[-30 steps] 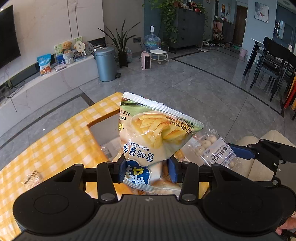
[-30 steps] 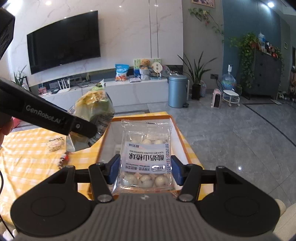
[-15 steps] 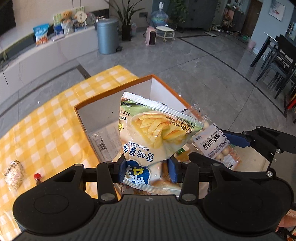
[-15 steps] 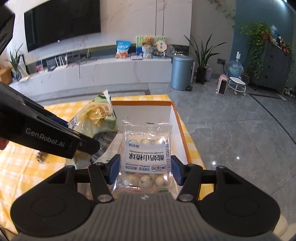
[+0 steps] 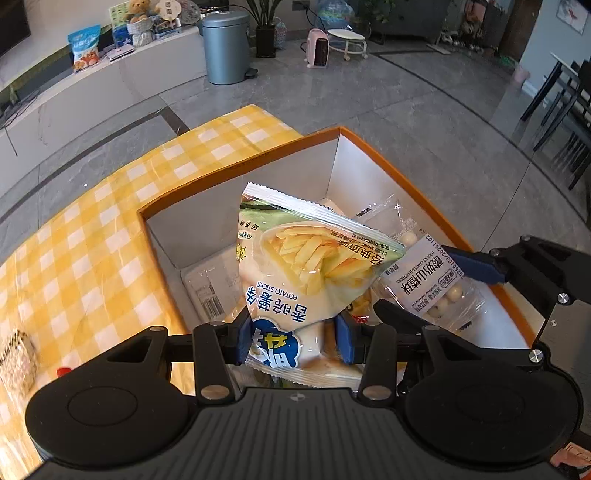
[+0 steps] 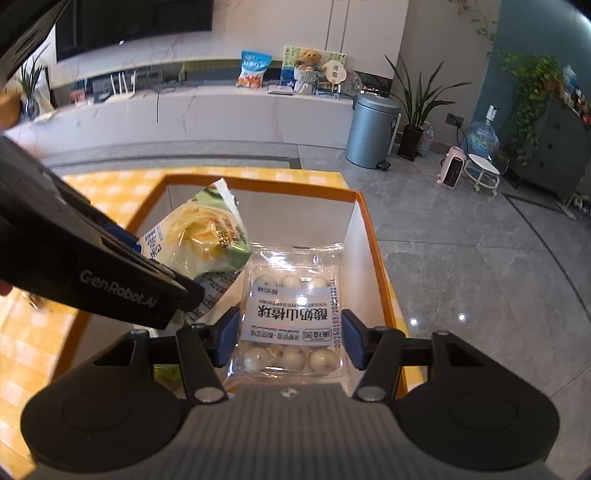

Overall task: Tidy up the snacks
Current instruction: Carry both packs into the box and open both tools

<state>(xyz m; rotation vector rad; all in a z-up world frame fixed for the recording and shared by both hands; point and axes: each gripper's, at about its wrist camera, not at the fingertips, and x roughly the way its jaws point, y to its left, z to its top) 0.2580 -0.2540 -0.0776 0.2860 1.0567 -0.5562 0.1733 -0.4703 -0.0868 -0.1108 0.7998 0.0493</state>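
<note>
A tabletop (image 5: 92, 236) under a yellow-and-white checked cloth carries an orange-rimmed open box (image 5: 402, 177) at its far corner, with a small patterned packet (image 5: 16, 363) lying near its left edge.

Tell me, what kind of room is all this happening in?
Most likely a home living room. A big television hangs on the wall above a long low cabinet, potted plants stand on the tiled floor, and dining chairs show at one side.
</note>
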